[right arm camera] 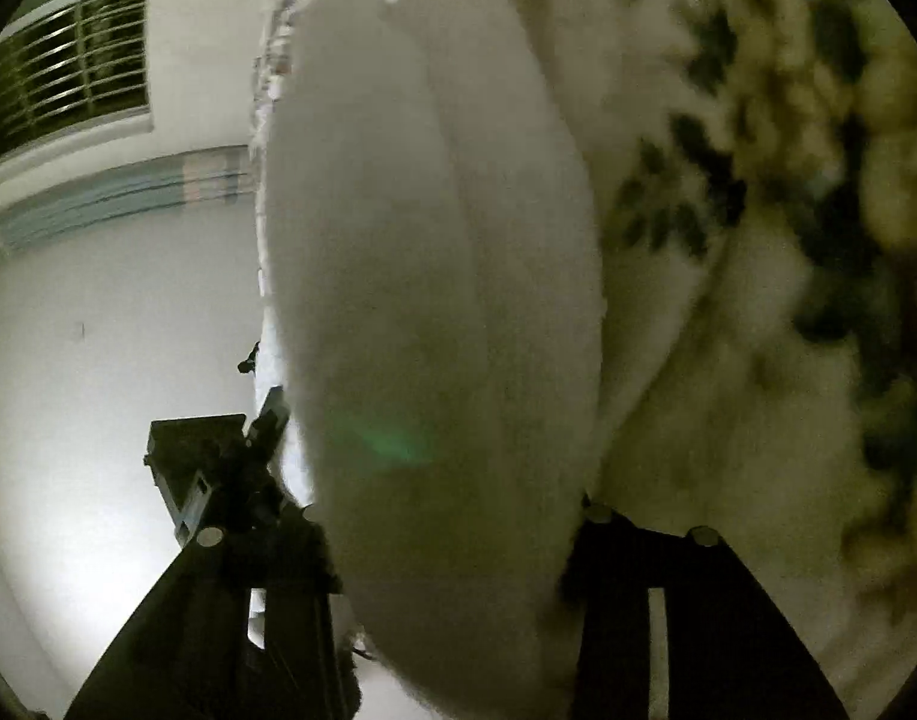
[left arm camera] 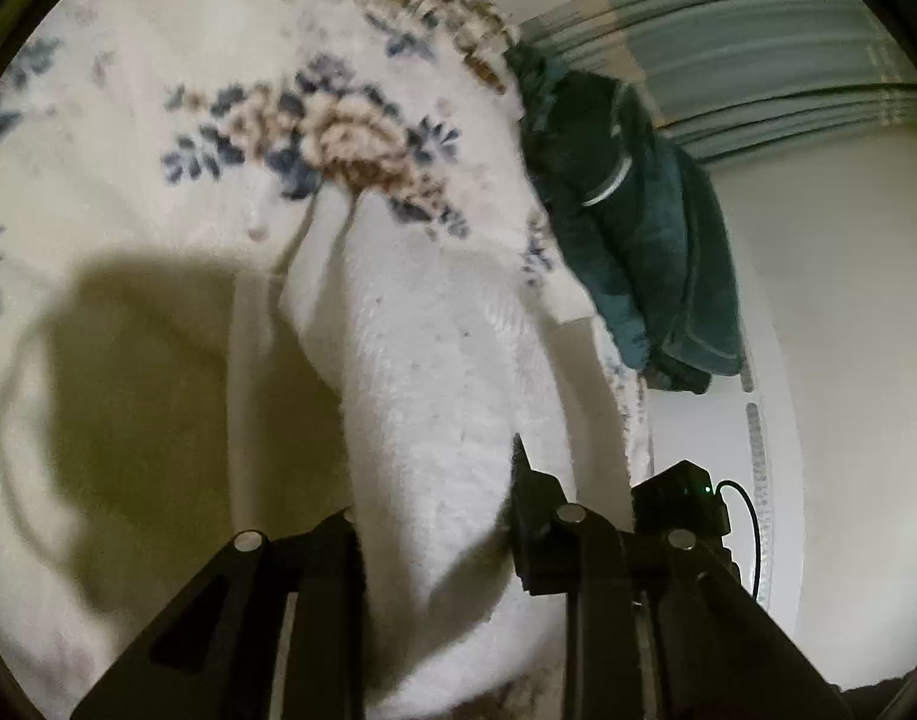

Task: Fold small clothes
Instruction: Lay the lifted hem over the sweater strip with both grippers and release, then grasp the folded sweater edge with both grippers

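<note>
Floral cream blanket point(left arm camera: 158, 138) fills frame left, centre; white fluffy garment point(left arm camera: 422, 372) lies on it; dark teal clothes point(left arm camera: 638, 228) at upper-right edge.

No text, label, brand, number or sign can be read in either view; both are blurred and dim, and the cloth and walls they show carry only pattern, no lettering.
</note>
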Tool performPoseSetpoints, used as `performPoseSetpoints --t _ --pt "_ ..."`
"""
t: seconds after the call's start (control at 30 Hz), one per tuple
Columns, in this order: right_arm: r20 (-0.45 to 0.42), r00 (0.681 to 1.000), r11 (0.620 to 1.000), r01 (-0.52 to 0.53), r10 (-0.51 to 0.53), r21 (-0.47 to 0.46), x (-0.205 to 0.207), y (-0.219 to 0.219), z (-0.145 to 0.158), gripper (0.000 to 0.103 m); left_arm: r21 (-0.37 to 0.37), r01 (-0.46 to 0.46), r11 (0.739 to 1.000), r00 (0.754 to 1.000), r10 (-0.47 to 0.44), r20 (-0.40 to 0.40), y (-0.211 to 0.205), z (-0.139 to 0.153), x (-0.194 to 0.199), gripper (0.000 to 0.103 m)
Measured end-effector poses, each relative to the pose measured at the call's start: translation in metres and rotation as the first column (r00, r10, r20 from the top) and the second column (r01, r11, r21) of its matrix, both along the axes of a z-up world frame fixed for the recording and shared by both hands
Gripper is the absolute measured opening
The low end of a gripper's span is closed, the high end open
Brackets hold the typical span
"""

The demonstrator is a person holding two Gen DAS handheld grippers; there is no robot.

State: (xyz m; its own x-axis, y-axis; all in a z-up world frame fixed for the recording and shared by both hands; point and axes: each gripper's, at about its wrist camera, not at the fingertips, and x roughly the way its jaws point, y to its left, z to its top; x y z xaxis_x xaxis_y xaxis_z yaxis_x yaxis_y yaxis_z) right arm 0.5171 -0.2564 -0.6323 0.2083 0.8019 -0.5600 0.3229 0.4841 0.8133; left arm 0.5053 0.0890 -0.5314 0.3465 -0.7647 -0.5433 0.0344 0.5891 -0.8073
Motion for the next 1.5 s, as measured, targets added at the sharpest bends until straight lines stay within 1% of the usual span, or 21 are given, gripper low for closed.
performPoseSetpoints --t 0.07,0.13,0.23,0.37,0.43,0.5,0.53,0.57,0.63,0.67,0.73,0.83,0.93,1.03,1.1,1.13,1.17,1.2,1.3,1.4,1.5 --pt "0.026 1.0 1.0 -0.009 0.009 0.007 -0.017 0.002 0.022 0.042 0.012 0.009 1.0 1.0 -0.009 0.006 0.004 0.015 -0.019 0.021" --pt "0.044 0.998 0.999 -0.036 0.036 -0.009 -0.044 0.007 0.044 0.042 0.024 0.024 0.999 1.0 -0.024 -0.014 0.01 0.025 -0.055 0.021" --pt "0.004 0.998 0.998 -0.059 0.059 -0.013 -0.107 0.014 0.057 0.042 0.033 0.032 0.999 0.993 -0.028 -0.113 0.016 0.02 -0.123 0.021" --pt "-0.135 0.989 0.998 -0.056 0.058 0.02 -0.205 0.017 0.043 0.042 0.011 0.009 1.0 0.966 -0.006 -0.26 0.022 -0.011 -0.194 0.021" --pt "-0.203 0.978 0.999 -0.038 0.042 0.024 -0.24 0.013 0.025 0.044 0.003 0.008 1.0 0.947 -0.007 -0.323 0.019 -0.034 -0.22 0.026" --pt "-0.245 0.968 0.997 -0.06 0.048 -0.041 -0.259 0.006 0.01 0.051 0.02 0.016 1.0 0.927 -0.008 -0.375 0.016 -0.052 -0.234 0.03" --pt "-0.253 0.966 0.994 -0.08 0.059 -0.075 -0.265 0.006 0.007 0.057 0.027 0.011 1.0 0.919 0.0 -0.394 0.016 -0.056 -0.238 0.032" --pt "-0.273 0.959 0.986 -0.108 0.07 -0.125 -0.269 0.001 0.003 0.059 0.03 0.005 1.0 0.92 0.007 -0.392 0.017 -0.054 -0.24 0.034" --pt "-0.291 0.955 0.983 -0.108 0.06 -0.151 -0.272 -0.009 0.005 0.059 0.079 -0.004 0.997 0.932 0.032 -0.36 0.021 -0.04 -0.239 0.056" --pt "-0.283 0.958 0.981 -0.101 0.051 -0.164 -0.272 -0.015 0.011 0.059 0.121 -0.004 0.993 0.944 0.044 -0.328 0.023 -0.029 -0.236 0.058" --pt "-0.248 0.968 0.964 -0.101 0.039 -0.245 -0.275 -0.033 0.03 0.059 0.168 0.002 0.986 0.96 0.045 -0.277 0.028 -0.014 -0.231 0.059" --pt "-0.136 0.991 0.922 -0.067 0.016 -0.38 -0.263 -0.053 0.072 0.059 0.23 0.019 0.973 0.979 0.029 -0.202 0.024 -0.001 -0.209 0.06" --pt "-0.032 0.998 0.911 -0.054 0.045 -0.408 -0.221 -0.059 0.102 0.059 0.296 0.051 0.954 0.99 -0.01 -0.138 0.01 -0.002 -0.18 0.06" --pt "0.023 0.992 0.883 -0.101 0.126 -0.459 -0.185 -0.042 0.103 0.058 0.382 0.076 0.921 0.994 -0.04 -0.101 -0.009 -0.012 -0.158 0.059" --pt "0.051 0.986 0.872 -0.113 0.156 -0.476 -0.165 -0.036 0.101 0.016 0.41 0.08 0.909 0.996 -0.06 -0.061 -0.019 -0.013 -0.148 0.056" --pt "0.052 0.986 0.86 -0.113 0.159 -0.497 -0.157 -0.023 0.108 0.005 0.423 0.084 0.902 0.996 -0.07 -0.048 -0.023 -0.014 -0.145 0.029" --pt "0.06 0.987 0.849 -0.098 0.15 -0.52 -0.153 -0.026 0.111 0.005 0.439 0.096 0.894 0.995 -0.087 -0.04 -0.027 -0.014 -0.143 0.01" --pt "0.073 0.989 0.846 -0.074 0.132 -0.529 -0.148 -0.021 0.111 0.005 0.461 0.112 0.88 0.994 -0.105 -0.041 -0.03 -0.015 -0.143 0.002" --pt "0.092 0.993 0.836 -0.012 0.075 -0.548 -0.145 -0.027 0.111 0.005 0.438 0.068 0.897 0.998 -0.069 -0.014 -0.02 -0.009 -0.143 0.002" --pt "0.099 0.995 0.845 0.05 0.004 -0.533 -0.15 -0.05 0.119 0.004 0.428 0.006 0.904 1.0 -0.008 0.001 0.0 -0.002 -0.142 0.002" --pt "0.118 0.993 0.851 0.082 -0.024 -0.519 -0.144 -0.058 0.121 0.004 0.399 -0.046 0.916 0.999 0.051 -0.002 0.015 -0.002 -0.13 0.002"
